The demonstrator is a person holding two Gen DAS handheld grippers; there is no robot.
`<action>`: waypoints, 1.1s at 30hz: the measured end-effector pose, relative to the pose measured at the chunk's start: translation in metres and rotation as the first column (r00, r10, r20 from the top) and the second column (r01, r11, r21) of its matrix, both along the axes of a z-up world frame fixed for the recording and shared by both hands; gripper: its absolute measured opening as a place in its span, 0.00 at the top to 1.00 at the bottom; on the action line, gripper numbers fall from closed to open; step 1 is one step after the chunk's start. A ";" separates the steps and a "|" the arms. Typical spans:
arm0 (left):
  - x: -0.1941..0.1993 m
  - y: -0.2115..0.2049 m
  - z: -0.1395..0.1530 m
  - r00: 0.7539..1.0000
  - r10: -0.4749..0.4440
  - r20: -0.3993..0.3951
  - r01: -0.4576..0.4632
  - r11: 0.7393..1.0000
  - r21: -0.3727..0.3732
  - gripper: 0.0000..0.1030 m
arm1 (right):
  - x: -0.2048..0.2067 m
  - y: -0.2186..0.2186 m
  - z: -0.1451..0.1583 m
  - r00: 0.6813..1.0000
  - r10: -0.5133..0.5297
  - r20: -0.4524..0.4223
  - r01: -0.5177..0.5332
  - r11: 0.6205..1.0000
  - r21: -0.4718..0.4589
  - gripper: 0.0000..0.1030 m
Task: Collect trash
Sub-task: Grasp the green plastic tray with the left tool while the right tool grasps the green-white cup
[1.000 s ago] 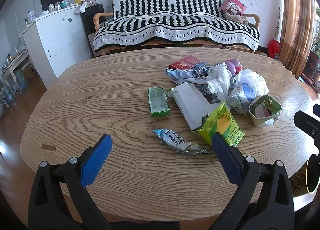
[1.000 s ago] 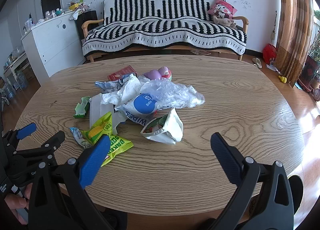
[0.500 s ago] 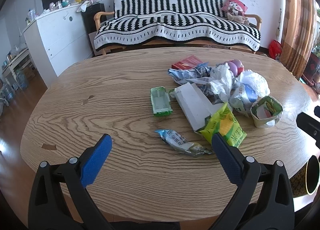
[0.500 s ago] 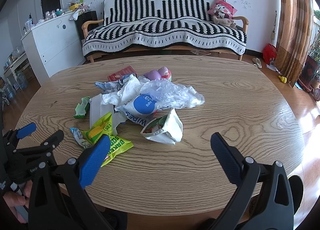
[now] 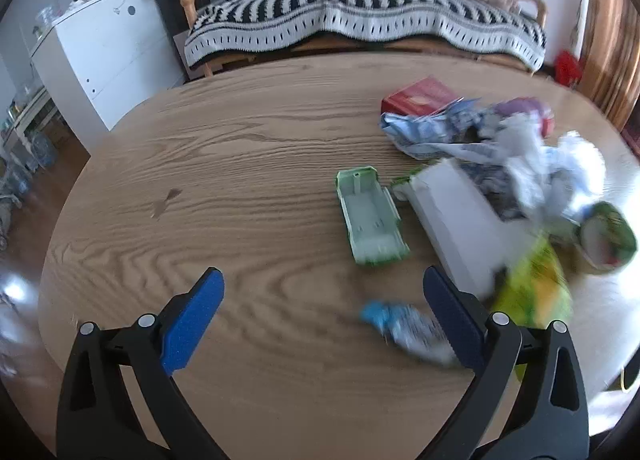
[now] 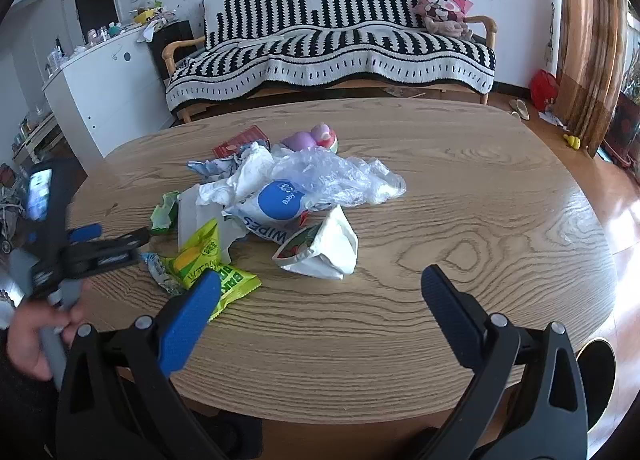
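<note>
1. The left claw [image 5: 322, 316] hangs over the near part of the oval wooden bench [image 5: 248, 163], its jaws spread wide with nothing between them.
2. The right claw [image 6: 320, 302] is also spread wide and empty, over the near edge of the bench, just short of the trash.
3. The trash sits in a loose heap on the middle of the bench, towards the left claw's right side.
4. A pale green plastic tray [image 5: 370, 219] lies open side up at the heap's left edge, apart from the rest; nothing shows inside it.
5. Beside it lies a white carton [image 5: 452, 227], flattened and open at one end; what it holds cannot be told.
6. A small white pouch with a green-printed mouth [image 6: 320, 246] lies on its side nearest the right claw; red and white print or scraps show in the opening, too unclear to name.
7. A yellow-green snack packet [image 6: 212, 260] lies flat at the heap's near left, overlapping a crumpled blue-and-silver wrapper [image 5: 404, 330], which sits just by the left claw's right finger.
8. A baby wipes pack [image 6: 276, 205] with a blue round label rests in the centre, under a crumpled clear plastic bag [image 6: 340, 175].
9. At the far side are a red box [image 5: 420, 95] and a purple-and-pink rounded object [image 6: 312, 137].
</note>
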State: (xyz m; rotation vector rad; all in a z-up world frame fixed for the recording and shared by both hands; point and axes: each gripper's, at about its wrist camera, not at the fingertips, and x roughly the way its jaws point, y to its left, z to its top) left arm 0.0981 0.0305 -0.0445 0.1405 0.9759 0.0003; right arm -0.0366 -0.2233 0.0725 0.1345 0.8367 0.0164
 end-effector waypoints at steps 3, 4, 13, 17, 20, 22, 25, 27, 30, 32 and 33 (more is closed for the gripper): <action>0.019 -0.001 -0.015 0.999 0.003 -0.042 -0.003 1.000 -0.001 0.06 | 0.002 -0.003 -0.004 1.000 -0.007 -0.013 0.007 1.000 -0.006 0.06; 0.024 -0.002 -0.019 0.998 -0.001 -0.062 0.000 1.000 -0.010 0.06 | 0.003 -0.004 -0.006 1.000 -0.007 -0.019 0.007 1.000 -0.008 0.06; 0.048 -0.004 -0.026 0.997 -0.045 -0.063 0.041 0.997 -0.063 0.68 | 0.016 -0.016 -0.025 0.997 0.005 -0.076 -0.007 1.000 -0.023 0.06; 0.044 0.002 -0.015 0.999 -0.044 -0.018 0.043 0.997 -0.067 0.68 | 0.032 -0.021 -0.038 0.991 0.027 -0.128 -0.022 0.999 0.039 0.06; 0.038 0.010 -0.002 1.000 -0.026 0.016 0.027 0.996 -0.079 0.68 | 0.046 -0.021 -0.043 0.988 0.035 -0.149 -0.020 0.995 0.102 0.06; 0.034 0.015 0.007 0.999 -0.008 0.033 0.011 0.994 -0.105 0.68 | 0.058 -0.023 -0.045 0.987 0.033 -0.158 -0.007 0.986 0.165 0.06; 0.026 0.012 0.019 0.999 -0.010 0.054 0.016 0.992 -0.123 0.68 | 0.076 -0.026 -0.055 0.980 0.004 -0.199 0.036 0.979 0.200 0.11; 0.021 0.003 0.026 0.997 -0.020 0.068 0.029 0.991 -0.128 0.68 | 0.083 -0.030 -0.063 0.975 -0.020 -0.222 0.066 0.977 0.203 0.20; 0.018 -0.013 0.035 0.995 -0.052 0.086 0.063 0.990 -0.129 0.68 | 0.086 -0.040 -0.077 0.965 -0.031 -0.261 0.102 0.959 0.264 0.53; 0.012 -0.028 0.040 0.992 -0.080 0.098 0.091 0.988 -0.123 0.68 | 0.082 -0.047 -0.079 0.965 -0.030 -0.262 0.110 0.949 0.296 0.54; 0.008 -0.042 0.044 0.989 -0.103 0.106 0.115 0.986 -0.117 0.68 | 0.079 -0.049 -0.078 0.966 -0.032 -0.258 0.108 0.952 0.287 0.54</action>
